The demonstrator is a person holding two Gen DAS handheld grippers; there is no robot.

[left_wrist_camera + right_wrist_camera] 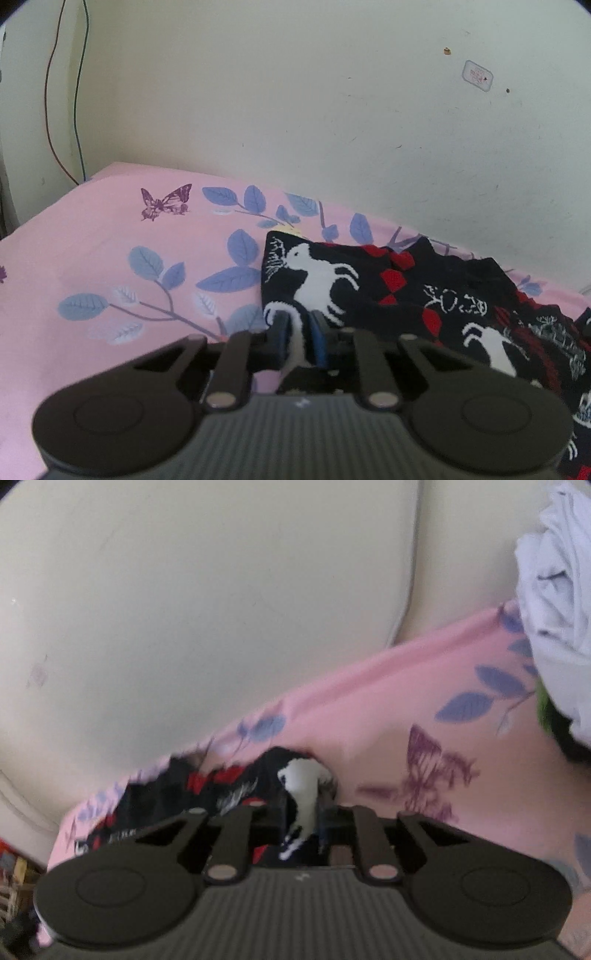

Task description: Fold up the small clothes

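A small black garment with white horse figures and red diamonds lies on the pink bedsheet. My left gripper is shut on the garment's near left edge; a fold of cloth shows between the blue-padded fingers. In the right wrist view the same garment spreads to the left, and my right gripper is shut on its right edge, a white patch of fabric pinched between the jaws. That view is blurred.
The bedsheet has blue leaves and purple butterflies printed on it. A cream wall rises just behind the bed. A bundle of white cloth sits at the far right. Two thin cables hang at the left corner.
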